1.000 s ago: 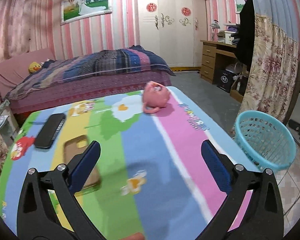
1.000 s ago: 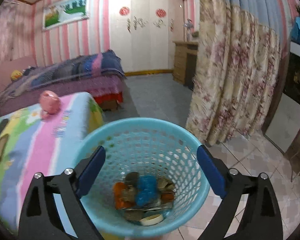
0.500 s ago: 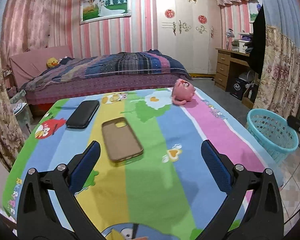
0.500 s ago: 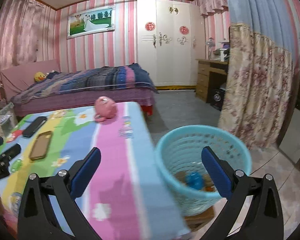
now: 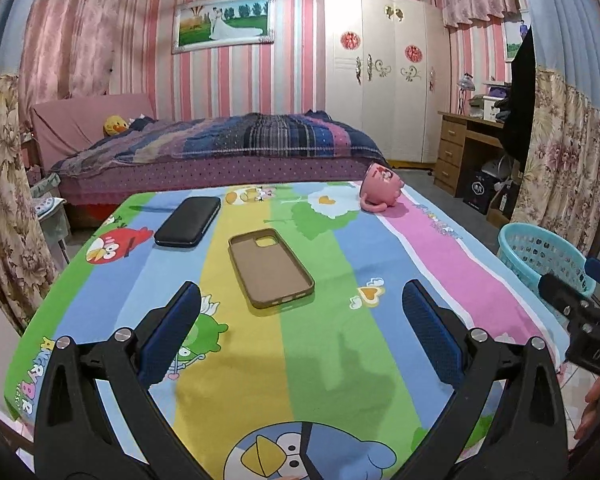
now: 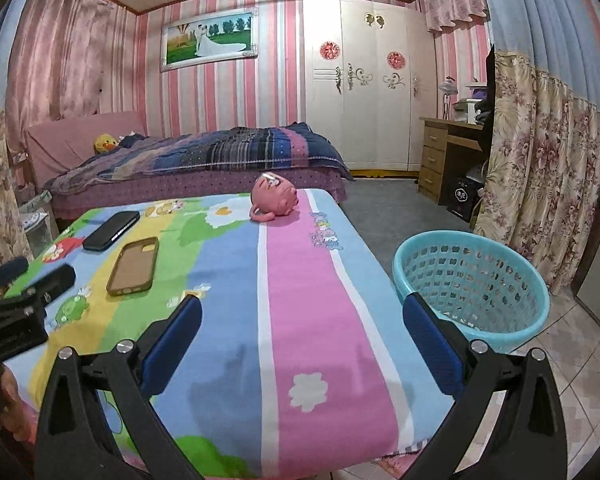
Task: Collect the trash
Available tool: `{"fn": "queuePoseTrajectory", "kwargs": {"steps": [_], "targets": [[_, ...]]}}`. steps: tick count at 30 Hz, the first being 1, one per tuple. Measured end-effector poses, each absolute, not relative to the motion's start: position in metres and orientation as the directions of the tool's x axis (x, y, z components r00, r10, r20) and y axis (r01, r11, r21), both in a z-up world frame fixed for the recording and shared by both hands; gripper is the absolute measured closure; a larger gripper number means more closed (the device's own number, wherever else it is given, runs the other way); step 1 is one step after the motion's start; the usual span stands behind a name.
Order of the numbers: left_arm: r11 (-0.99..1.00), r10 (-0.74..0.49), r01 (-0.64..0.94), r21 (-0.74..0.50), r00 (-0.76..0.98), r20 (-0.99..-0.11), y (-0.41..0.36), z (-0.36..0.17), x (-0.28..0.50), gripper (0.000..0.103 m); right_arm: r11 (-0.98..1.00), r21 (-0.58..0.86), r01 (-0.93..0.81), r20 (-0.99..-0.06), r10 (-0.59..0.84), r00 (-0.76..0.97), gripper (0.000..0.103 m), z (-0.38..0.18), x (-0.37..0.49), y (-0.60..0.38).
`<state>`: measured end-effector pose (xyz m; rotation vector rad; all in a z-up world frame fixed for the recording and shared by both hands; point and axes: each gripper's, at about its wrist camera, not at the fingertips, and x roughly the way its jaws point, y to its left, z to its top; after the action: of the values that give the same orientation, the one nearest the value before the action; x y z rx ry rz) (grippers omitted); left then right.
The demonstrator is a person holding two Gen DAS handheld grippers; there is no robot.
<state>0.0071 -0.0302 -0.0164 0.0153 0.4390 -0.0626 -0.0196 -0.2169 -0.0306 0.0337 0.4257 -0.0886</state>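
Left tool [image 5: 300,300]: I hold it above the near edge of the surface [image 5: 332,360], its blue-padded fingers [image 5: 172,332] spread wide with nothing between them.

Right tool [image 6: 302,316]: I hold it over the near right part of the surface, fingers spread wide and empty. Its tip also shows at the right edge of the left wrist view, just in front of the basket.

Surface: covered by a cloth with coloured stripes and cartoon birds.

Items on the surface:
- Black phone [image 5: 188,221], lying flat at the far left, on the blue stripe.
- Brown phone case [image 5: 270,267], open side up, on the yellow stripe, just beside the phone but not touching it.
- Pink pig-shaped mug [image 5: 381,191], tipped on its side at the far right, its handle resting on the cloth; well apart from the case.

Trash basket [image 6: 476,280]: light blue plastic with a lattice wall, standing on the tiled floor just beside the right edge of the surface. From these views I cannot tell what lies inside.

Trash on the surface: I see none lying loose on the cloth.

Background: bed [image 5: 220,148] with a striped blanket and a yellow plush, white wardrobe, wooden desk, floral curtain.
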Motion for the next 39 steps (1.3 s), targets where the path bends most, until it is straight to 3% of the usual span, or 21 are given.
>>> {"fn": "queuePoseTrajectory", "kwargs": {"steps": [9,18,39], "targets": [[0.997,-0.066,0.074,0.002,0.909,-0.413,-0.031,-0.016,0.005,0.006,0.996,-0.053,0.078,-0.39,-0.093,0.916,0.005,-0.03,-0.023,-0.2],[0.998,-0.054,0.061,0.004,0.916,-0.398,-0.026,-0.017,0.004,0.006,0.997,0.005,0.082,-0.386,-0.073,0.919,0.005,-0.029,-0.021,-0.205],[0.998,-0.054,0.058,0.001,0.922,-0.382,-0.02,-0.017,0.001,0.006,0.997,-0.029,0.066,-0.379,-0.072,0.923,0.005,-0.03,-0.022,-0.195]]}}
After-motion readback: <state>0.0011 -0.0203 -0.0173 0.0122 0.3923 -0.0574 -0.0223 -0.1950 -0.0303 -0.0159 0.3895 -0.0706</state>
